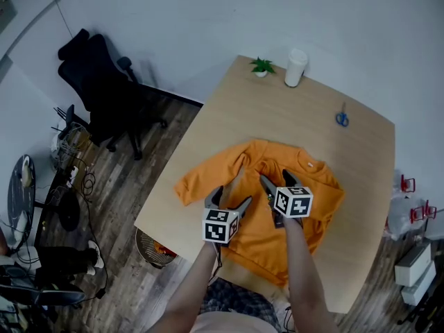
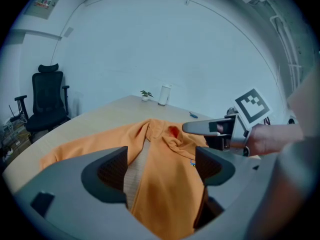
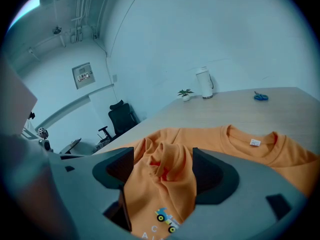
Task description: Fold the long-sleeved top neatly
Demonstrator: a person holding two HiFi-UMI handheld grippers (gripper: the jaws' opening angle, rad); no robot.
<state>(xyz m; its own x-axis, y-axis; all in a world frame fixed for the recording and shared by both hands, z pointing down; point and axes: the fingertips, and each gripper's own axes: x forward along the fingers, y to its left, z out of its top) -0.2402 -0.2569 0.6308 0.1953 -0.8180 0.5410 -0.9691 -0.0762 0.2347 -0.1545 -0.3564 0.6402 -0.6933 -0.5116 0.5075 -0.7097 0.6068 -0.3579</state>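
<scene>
An orange long-sleeved top [image 1: 267,217] lies spread on the wooden table [image 1: 236,109], front side up, with a sleeve running out to the left [image 1: 191,186]. A sleeve is bunched in a heap over the chest [image 3: 162,159]. My right gripper [image 1: 276,180] hovers over that heap, open, the crumpled cloth lying between its jaws [image 3: 162,169] with no pad pressing it. My left gripper [image 1: 227,201] is open just above the top's left half [image 2: 165,184], nothing held. The neck label [image 3: 255,142] and a small car print [image 3: 167,215] show in the right gripper view.
A small potted plant [image 1: 261,66] and a white cup [image 1: 295,68] stand at the table's far edge. Blue scissors [image 1: 342,118] lie at the far right. A black office chair [image 1: 104,89] stands on the floor to the left, and a basket [image 1: 149,245] sits under the near left corner.
</scene>
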